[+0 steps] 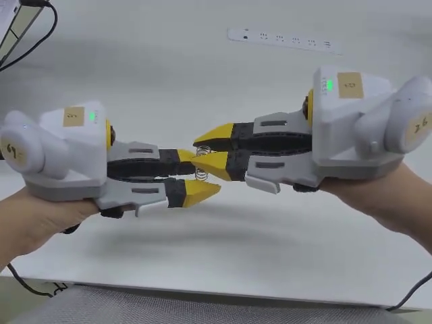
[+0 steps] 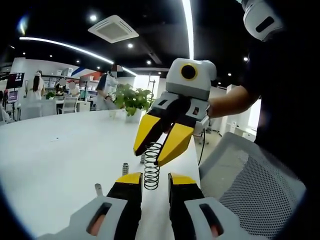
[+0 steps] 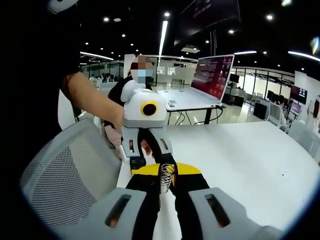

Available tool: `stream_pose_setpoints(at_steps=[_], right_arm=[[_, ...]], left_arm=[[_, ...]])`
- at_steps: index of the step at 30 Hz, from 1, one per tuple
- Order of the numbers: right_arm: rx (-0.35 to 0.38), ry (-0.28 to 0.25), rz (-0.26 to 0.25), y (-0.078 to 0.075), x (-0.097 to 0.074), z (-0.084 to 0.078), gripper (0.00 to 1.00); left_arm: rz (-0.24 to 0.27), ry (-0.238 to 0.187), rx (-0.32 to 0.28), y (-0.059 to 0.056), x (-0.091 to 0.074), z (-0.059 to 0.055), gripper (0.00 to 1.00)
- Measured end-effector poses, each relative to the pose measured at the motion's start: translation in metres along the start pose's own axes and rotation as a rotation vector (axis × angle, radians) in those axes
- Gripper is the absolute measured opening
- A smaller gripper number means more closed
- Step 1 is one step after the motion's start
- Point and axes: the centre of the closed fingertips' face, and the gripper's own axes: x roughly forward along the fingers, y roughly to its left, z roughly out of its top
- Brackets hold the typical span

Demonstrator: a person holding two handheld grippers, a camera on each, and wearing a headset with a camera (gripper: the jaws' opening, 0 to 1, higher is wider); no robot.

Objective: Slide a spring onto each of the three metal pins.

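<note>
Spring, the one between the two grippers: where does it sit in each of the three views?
Head view: the spring is at centre, where the yellow jaw tips meet.
Left gripper view: the spring is at lower centre, upright, with its top in the right gripper.
Right gripper view: the spring is at lower centre, between that gripper's own yellow tips.
Shared landmark: the right gripper's yellow tips pinching the spring.

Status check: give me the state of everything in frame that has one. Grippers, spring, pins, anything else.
left gripper, jaws open, either side of the spring's lower end
right gripper, shut on the spring
spring, held in the air, on no pin yet
nearer pin, upright, bare
farther pin, upright, seems to carry a spring
laptop, open, screen lit
</note>
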Motion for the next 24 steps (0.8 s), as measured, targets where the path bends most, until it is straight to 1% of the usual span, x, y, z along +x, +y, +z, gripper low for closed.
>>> stream_pose_setpoints(at_steps=[4, 8, 10, 12, 14, 16, 20, 24], right_arm=[[-0.012, 0.010, -0.010, -0.002, -0.001, -0.002, 0.07], [-0.022, 0.016, -0.017, -0.003, -0.001, -0.003, 0.07], [-0.019, 0.015, -0.017, -0.003, -0.001, -0.003, 0.07], [-0.019, 0.014, -0.020, -0.003, 0.000, -0.003, 0.07], [-0.019, 0.014, -0.021, -0.004, 0.000, -0.004, 0.07], [-0.003, 0.009, -0.020, -0.004, 0.001, -0.006, 0.07], [0.012, 0.007, -0.017, -0.004, 0.001, -0.010, 0.07], [0.014, 0.001, -0.014, -0.004, 0.002, -0.011, 0.07]], left_arm=[[0.008, -0.004, 0.006, 0.002, 0.001, 0.001, 0.20], [0.017, -0.009, -0.005, 0.003, 0.000, 0.000, 0.27], [0.018, -0.010, -0.015, 0.003, -0.002, -0.002, 0.33], [0.030, -0.017, -0.017, 0.005, -0.002, -0.002, 0.39], [0.039, -0.020, -0.019, 0.006, -0.004, -0.003, 0.41], [0.039, -0.020, -0.022, 0.006, -0.005, -0.003, 0.42], [0.050, -0.025, -0.021, 0.008, -0.007, -0.002, 0.47], [0.063, -0.021, -0.022, 0.012, -0.011, -0.004, 0.52]])
